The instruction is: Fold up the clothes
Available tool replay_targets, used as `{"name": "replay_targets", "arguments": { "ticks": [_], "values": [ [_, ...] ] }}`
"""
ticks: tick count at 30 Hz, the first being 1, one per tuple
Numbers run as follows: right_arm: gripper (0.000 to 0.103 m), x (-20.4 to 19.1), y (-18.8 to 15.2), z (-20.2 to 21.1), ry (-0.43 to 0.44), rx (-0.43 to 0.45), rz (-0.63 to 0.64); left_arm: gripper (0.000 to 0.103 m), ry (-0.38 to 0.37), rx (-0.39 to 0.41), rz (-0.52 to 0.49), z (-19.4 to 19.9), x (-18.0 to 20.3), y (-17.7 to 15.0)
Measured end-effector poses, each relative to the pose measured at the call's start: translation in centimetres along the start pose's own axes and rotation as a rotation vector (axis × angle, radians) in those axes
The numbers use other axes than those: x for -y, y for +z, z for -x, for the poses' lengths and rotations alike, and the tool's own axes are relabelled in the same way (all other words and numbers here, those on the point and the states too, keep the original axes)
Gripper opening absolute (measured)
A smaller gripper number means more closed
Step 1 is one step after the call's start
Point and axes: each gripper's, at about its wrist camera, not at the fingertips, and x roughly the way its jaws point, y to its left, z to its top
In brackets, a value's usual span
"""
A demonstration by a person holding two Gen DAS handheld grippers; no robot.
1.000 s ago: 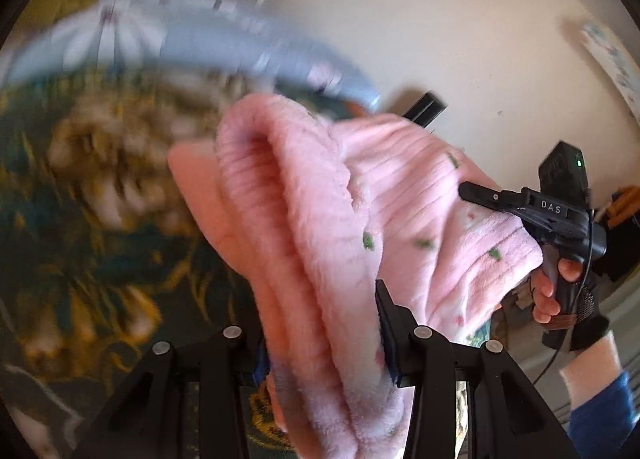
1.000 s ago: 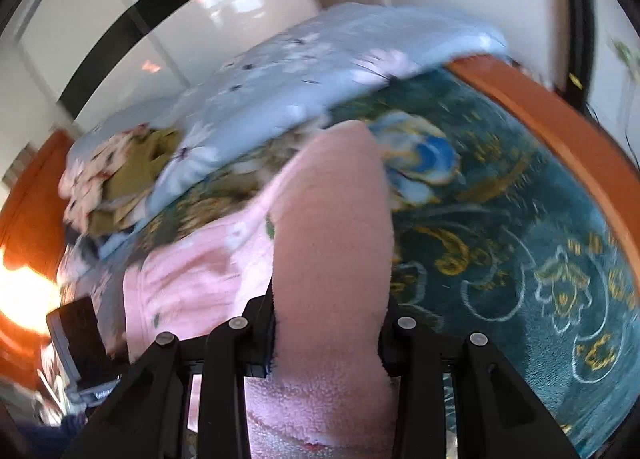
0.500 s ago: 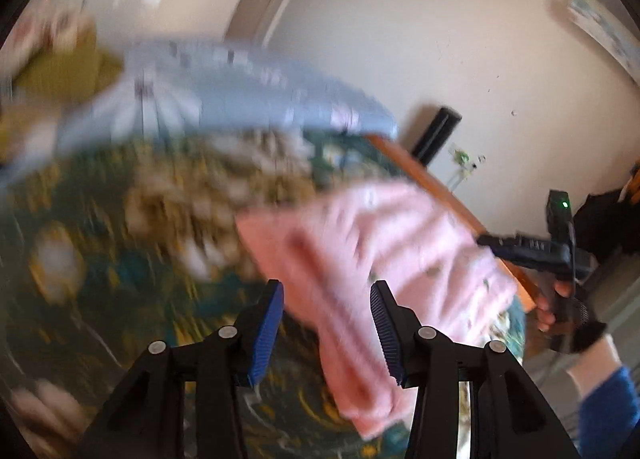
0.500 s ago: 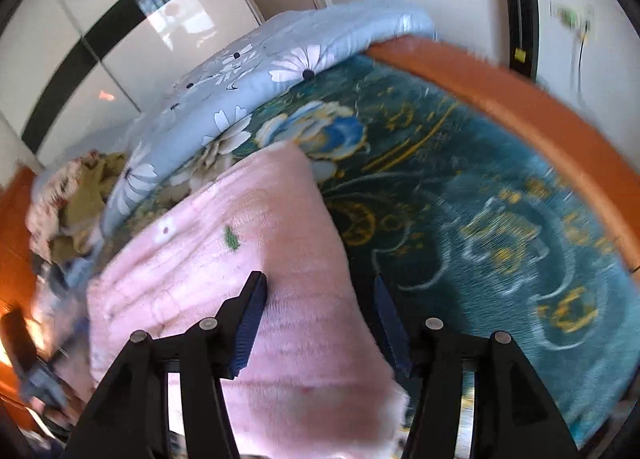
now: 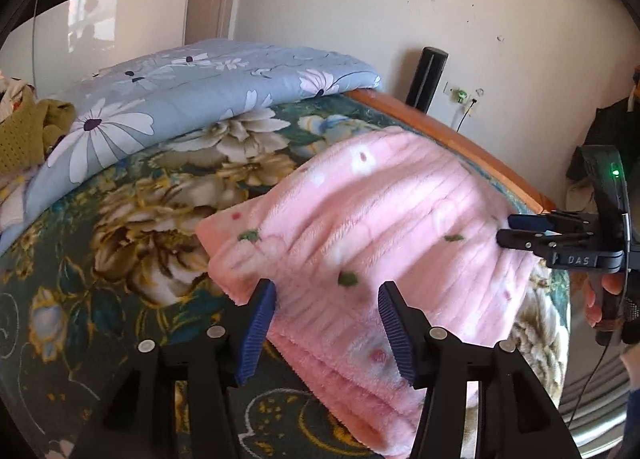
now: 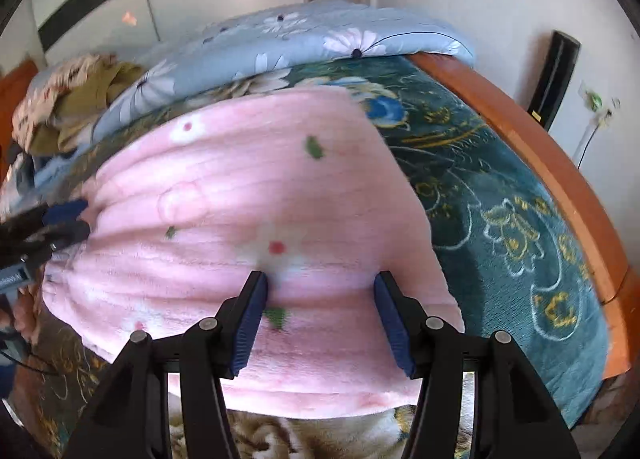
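The folded pink fleece garment (image 5: 372, 243) is lying on the bed's floral blanket (image 5: 120, 259), its long axis running between the two grippers. The left gripper (image 5: 327, 329) is opening over one end, gripping nothing; the right gripper (image 6: 318, 323) is standing open over the other end.

Pink fleece garment (image 5: 384, 227) (green flecks) on teal floral blanket (image 5: 120, 267).

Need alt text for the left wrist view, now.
A folded pink fleece garment lies on a dark green floral bedspread, with the left gripper just above its near edge, jaws opening, pads clear. The right gripper sits at its right edge.
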Motion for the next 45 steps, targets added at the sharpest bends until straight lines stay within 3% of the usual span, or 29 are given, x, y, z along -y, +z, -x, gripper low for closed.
{"name": "replay_targets", "arguments": {
  "ticks": [3, 7, 11, 17, 19, 21, 23, 24, 31, 34, 41, 45],
  "values": [
    [0.058, -0.2, 0.0, -1.7, -0.045, 0.001, -0.022, 0.064, 0.030, -0.039, -0.044, -1.3, 0.8, -0.1],
    [0.058, -1.4, 0.6, -2.1, -0.114, -0.020, -0.039, 0.065, 0.047, -0.048, -0.079, -0.7, 1.5, 0.0],
    [0.058, -2.8, 0.1, 1.4, -0.145, 0.023, -0.067, 0.065, -0.005, -0.013, -0.036, 2.9, 0.8, -0.1],
    [0.059, -7.3, -4.1, 4.1, -0.149, 0.048, -0.130, 0.068, 0.025, -0.064, 0.009, 4.7, -0.1, -2.4],
    [0.061, -8.2, -5.3, 4.0, -0.139, 0.055, -0.170, 0.077, 0.031, -0.077, 0.005, 5.0, 0.0, -3.4],
    [0.070, -9.1, -6.6, 3.8, -0.126, 0.055, -0.222, 0.085, 0.036, -0.089, -0.004, 5.2, 0.1, -4.5],
    [0.070, -10.1, -7.7, 3.2, -0.125, 0.058, -0.250, 0.093, 0.041, -0.084, -0.005, 5.3, 0.3, -5.7],
    [0.070, -10.5, -8.2, 2.9, -0.124, 0.055, -0.260, 0.103, 0.043, -0.080, -0.005, 5.3, 0.3, -6.2],
    [0.070, -12.1, -10.8, 1.6, -0.140, 0.050, -0.314, 0.103, 0.094, -0.078, 0.002, 5.5, 0.4, -8.5],
    [0.093, -12.2, -11.2, 1.6, -0.177, 0.059, -0.329, 0.103, 0.113, -0.073, 0.006, 5.5, 0.3, -8.9],
    [0.095, -12.5, -11.7, 1.0, -0.251, 0.058, -0.344, 0.103, 0.165, -0.092, 0.013, 4.3, 0.0, -10.2],
    [0.103, -12.6, -11.8, 0.3, -0.305, 0.059, -0.355, 0.103, 0.216, -0.103, 0.051, 3.5, -0.8, -11.2]
  ]
}}
